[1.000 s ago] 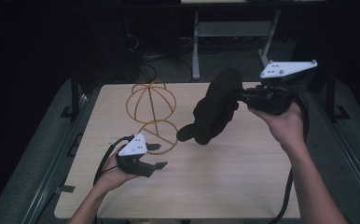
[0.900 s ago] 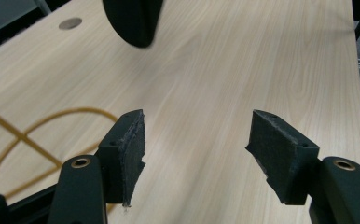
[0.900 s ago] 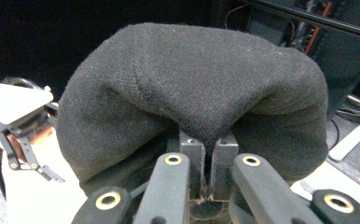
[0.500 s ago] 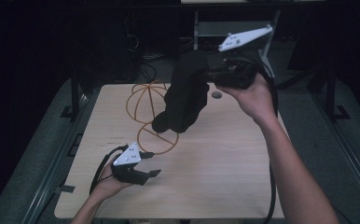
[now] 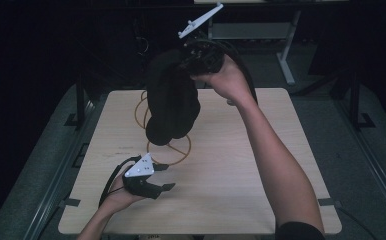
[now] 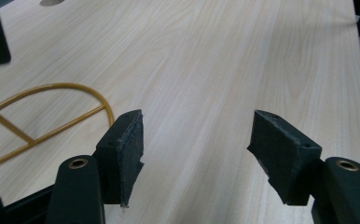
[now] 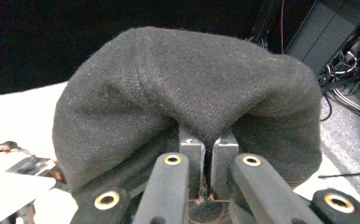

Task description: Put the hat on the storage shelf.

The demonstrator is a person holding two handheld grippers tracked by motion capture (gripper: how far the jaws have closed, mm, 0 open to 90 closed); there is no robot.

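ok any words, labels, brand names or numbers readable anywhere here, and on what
None can be read: the black hat, the yellow wire stand, the wooden table and both grippers, left and right, bear no legible text.
A tiny dark mark at the table's near edge: too small to read.

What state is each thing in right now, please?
Hat: lifted, hanging over the stand, pinched at its edge.
Stand: yellow wire frame, upright on the table, bare.
Right claw: shut on the hat, raised above the table's far side.
Left claw: open, nothing between its jaws, low beside the stand's base.
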